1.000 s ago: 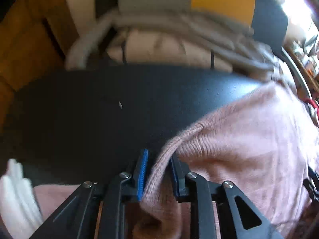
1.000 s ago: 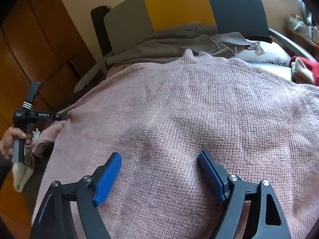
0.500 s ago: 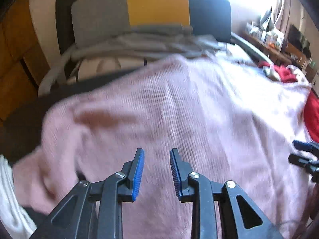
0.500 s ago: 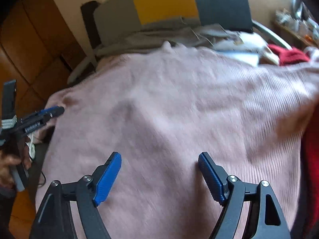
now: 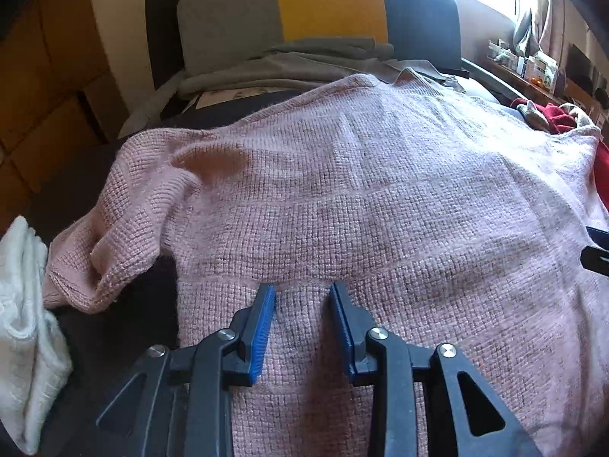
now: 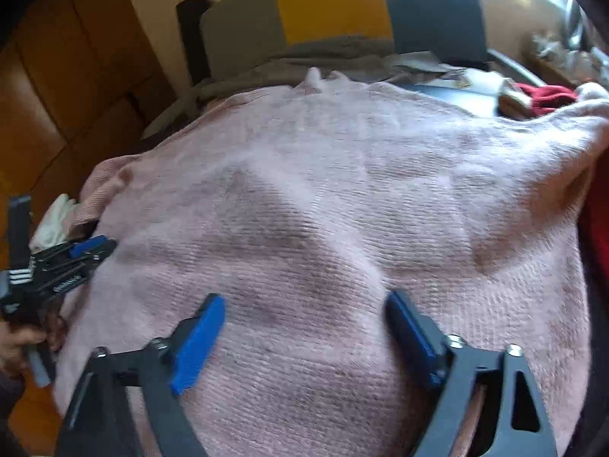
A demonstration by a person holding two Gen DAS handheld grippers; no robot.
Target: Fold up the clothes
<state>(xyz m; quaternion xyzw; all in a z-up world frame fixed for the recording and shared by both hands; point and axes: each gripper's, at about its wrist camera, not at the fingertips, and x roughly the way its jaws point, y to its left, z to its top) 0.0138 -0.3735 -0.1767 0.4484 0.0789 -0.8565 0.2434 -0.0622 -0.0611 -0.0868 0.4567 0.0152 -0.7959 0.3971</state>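
Note:
A pink knit sweater (image 5: 380, 198) lies spread over a dark table (image 5: 95, 327), its neck at the far side. Its left sleeve (image 5: 114, 251) is bunched at the table's left edge. My left gripper (image 5: 302, 293) hangs low over the near hem, open by a narrow gap with nothing pinched. It also shows at the left of the right wrist view as the left gripper (image 6: 91, 245). My right gripper (image 6: 304, 304) stands wide open over the sweater (image 6: 342, 190) near its lower middle. Its tip (image 5: 597, 243) pokes in at the right of the left wrist view.
A white cloth (image 5: 23, 304) lies at the table's left. Behind the table a chair (image 5: 327, 3) with grey, yellow and dark panels holds a grey garment (image 5: 304, 61). A red garment (image 5: 559, 114) sits at the far right. A hand (image 6: 19, 342) holds the left gripper.
One second ago the sweater's edge sat between my left fingers over bare table. Now the sweater lies spread flat and the left fingers hold nothing. The right gripper stayed wide open.

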